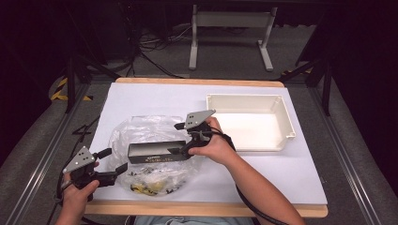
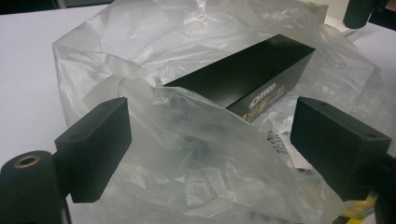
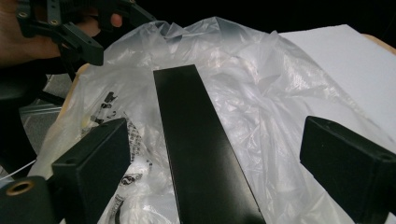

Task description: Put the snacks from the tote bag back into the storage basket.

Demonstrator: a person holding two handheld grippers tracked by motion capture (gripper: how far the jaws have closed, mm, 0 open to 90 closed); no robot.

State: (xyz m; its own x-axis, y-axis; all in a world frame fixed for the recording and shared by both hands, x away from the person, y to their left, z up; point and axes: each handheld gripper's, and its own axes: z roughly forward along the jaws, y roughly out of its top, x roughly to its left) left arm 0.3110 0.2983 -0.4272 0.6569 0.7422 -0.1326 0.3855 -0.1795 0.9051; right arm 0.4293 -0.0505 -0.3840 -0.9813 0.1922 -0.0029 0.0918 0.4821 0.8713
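Observation:
A long black box (image 1: pixel 155 152) (image 2: pixel 243 79) (image 3: pixel 196 140) lies on a crumpled clear plastic bag (image 1: pixel 145 126) (image 2: pixel 187 140) (image 3: pixel 271 93) at the table's middle left. My right gripper (image 1: pixel 177 138) (image 3: pixel 210 158) hangs over the box's right end, open, one jaw on each side of the box and neither touching it. At the bag's near left edge my left gripper (image 1: pixel 115 160) (image 2: pixel 210 140) stands open, with loose bag film bulging between its jaws and no pad pressing on it. The left gripper (image 3: pixel 79 32) also appears far off in the right gripper view.
A white tray (image 1: pixel 244 97) stands at the back right. Small yellow and black packets (image 1: pixel 150 185) lie inside the bag near the wooden front edge (image 1: pixel 206 209). White table surface (image 1: pixel 281 173) lies bare to the right of the bag.

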